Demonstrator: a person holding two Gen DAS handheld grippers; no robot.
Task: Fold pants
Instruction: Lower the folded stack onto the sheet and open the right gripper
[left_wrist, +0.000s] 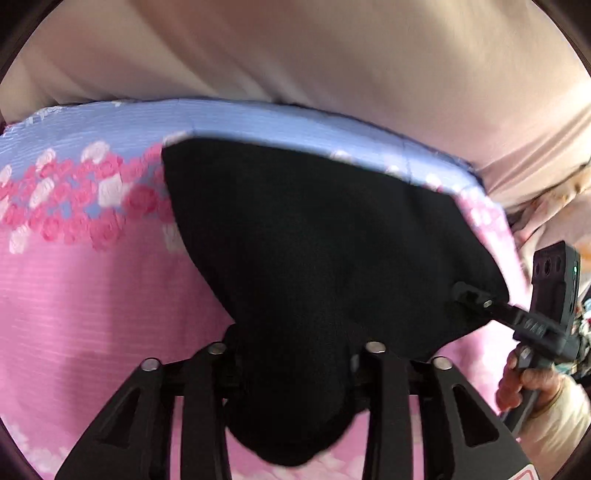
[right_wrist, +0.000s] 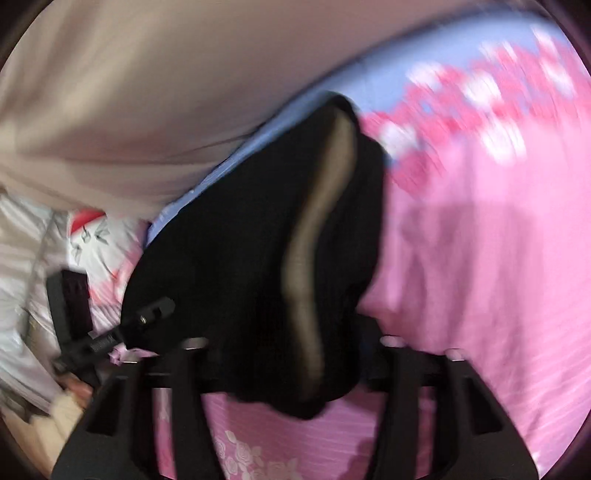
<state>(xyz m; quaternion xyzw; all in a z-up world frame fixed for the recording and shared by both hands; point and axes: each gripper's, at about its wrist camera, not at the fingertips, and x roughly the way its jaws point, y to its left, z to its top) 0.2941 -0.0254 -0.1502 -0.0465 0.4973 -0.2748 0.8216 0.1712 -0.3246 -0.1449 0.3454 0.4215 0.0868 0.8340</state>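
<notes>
Black pants hang between both grippers above a pink and blue floral bedsheet. In the left wrist view my left gripper is shut on a bunched edge of the pants, which droops below the fingers. My right gripper shows at the right, clamped on the other corner. In the right wrist view my right gripper is shut on the pants, with a tan waistband lining showing. My left gripper holds the far corner at the left.
The bedsheet has a band of pink and white roses. A beige fabric surface rises behind the bed edge. White patterned cloth lies at the left in the right wrist view. The right wrist view is motion-blurred.
</notes>
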